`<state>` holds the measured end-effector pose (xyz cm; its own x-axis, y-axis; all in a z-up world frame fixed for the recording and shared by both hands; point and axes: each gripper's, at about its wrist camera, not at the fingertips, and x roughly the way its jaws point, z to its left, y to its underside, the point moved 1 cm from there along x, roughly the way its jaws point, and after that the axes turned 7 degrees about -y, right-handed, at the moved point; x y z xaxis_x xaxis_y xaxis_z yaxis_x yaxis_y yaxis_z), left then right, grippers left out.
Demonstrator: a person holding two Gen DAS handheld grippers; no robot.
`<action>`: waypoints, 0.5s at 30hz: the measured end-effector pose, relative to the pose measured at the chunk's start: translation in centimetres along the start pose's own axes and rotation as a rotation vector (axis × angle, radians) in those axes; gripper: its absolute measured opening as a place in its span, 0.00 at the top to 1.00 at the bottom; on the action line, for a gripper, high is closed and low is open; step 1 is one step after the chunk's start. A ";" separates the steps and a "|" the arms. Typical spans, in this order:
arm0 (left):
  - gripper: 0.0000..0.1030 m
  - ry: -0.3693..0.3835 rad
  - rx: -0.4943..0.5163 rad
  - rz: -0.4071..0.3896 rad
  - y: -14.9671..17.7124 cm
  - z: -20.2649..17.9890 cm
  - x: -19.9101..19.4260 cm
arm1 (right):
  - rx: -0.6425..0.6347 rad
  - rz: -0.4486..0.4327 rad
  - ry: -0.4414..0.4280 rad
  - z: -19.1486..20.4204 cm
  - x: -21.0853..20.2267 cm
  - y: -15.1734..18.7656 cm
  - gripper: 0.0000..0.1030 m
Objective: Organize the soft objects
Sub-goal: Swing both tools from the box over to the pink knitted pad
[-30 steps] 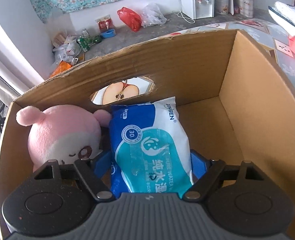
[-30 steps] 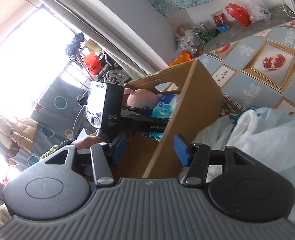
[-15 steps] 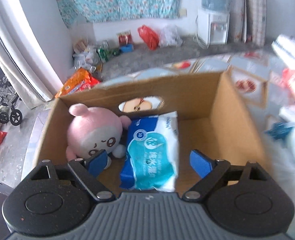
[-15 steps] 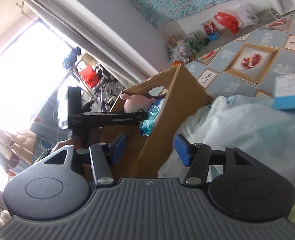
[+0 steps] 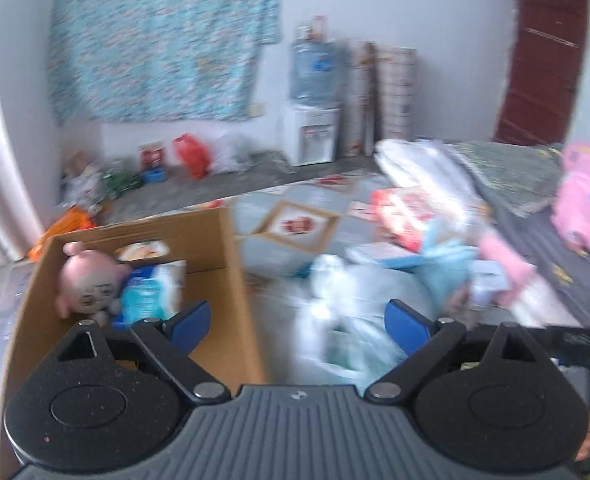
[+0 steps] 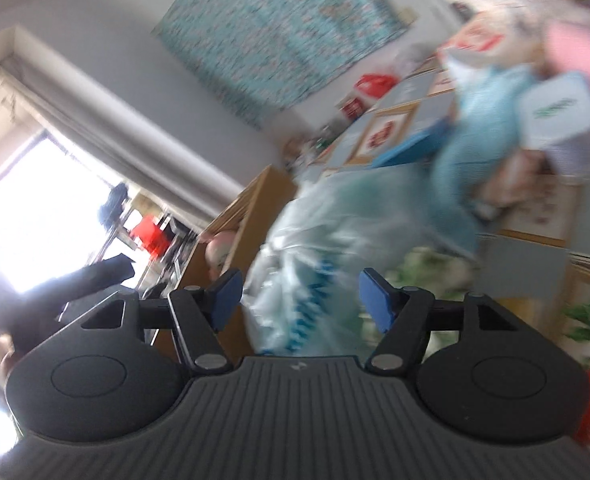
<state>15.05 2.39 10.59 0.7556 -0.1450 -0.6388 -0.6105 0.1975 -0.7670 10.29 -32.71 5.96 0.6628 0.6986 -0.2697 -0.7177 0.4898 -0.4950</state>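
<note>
Cardboard box (image 5: 231, 264): pink plush (image 5: 87, 284), wipes pack (image 5: 155, 292) stowed. Plastic bag (image 5: 347, 320) and other soft items outstanding. Left gripper (image 5: 297, 320), right gripper (image 6: 297, 300): both opening, empty.

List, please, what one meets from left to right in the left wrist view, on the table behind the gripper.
pink plush toy → blue wipes pack, both inside the cardboard box → clear plastic bag → light blue soft item
</note>
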 end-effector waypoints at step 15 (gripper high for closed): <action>0.08 0.178 0.089 -0.059 4.4 -15.3 3.2 | 0.057 -0.225 0.131 -6.6 -7.7 0.0 0.37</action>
<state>11.14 -12.04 4.24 0.7306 -0.3264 -0.5998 -0.5371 0.2677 -0.7999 6.64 -41.52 2.59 0.8266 0.4968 -0.2645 -0.5573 0.6564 -0.5085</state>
